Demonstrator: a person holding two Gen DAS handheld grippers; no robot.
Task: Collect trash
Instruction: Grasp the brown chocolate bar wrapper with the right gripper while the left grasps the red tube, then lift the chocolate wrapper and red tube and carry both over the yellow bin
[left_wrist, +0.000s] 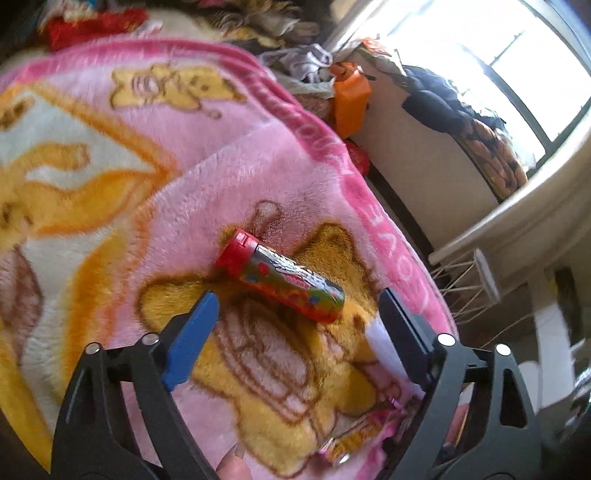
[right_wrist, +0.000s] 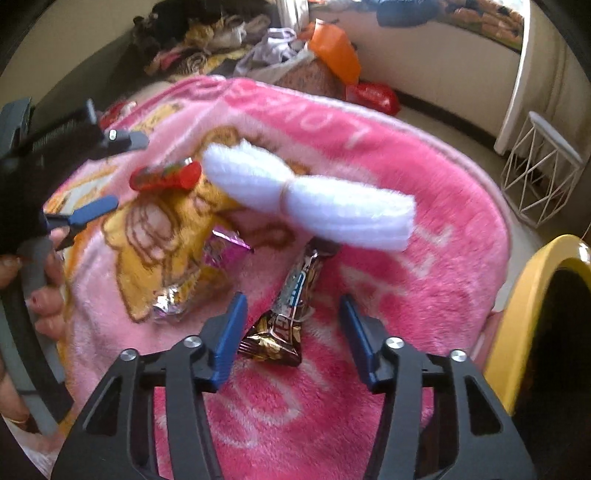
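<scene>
A red-capped candy tube (left_wrist: 280, 277) lies on the pink blanket (left_wrist: 258, 155), just beyond the tips of my left gripper (left_wrist: 297, 299), which stands open and touches nothing. In the right wrist view the same tube (right_wrist: 166, 176) lies between the left gripper's (right_wrist: 114, 173) spread fingers. My right gripper (right_wrist: 291, 301) is open, tilted down over a brown and gold chocolate wrapper (right_wrist: 295, 284). The wrapper lies between its blue pads (right_wrist: 231, 332), with a gap on each side. A pink foil wrapper (right_wrist: 221, 251) and a silver foil scrap (right_wrist: 166, 302) lie to the left.
A white rolled cloth (right_wrist: 310, 199) tied in the middle lies on the blanket (right_wrist: 406, 155) beyond the wrappers. A yellow-rimmed bin (right_wrist: 524, 306) stands at the right. A white wire stand (right_wrist: 539, 170), an orange bag (right_wrist: 332, 48) and piled clothes sit further back. A hand (right_wrist: 44, 295) holds the left gripper.
</scene>
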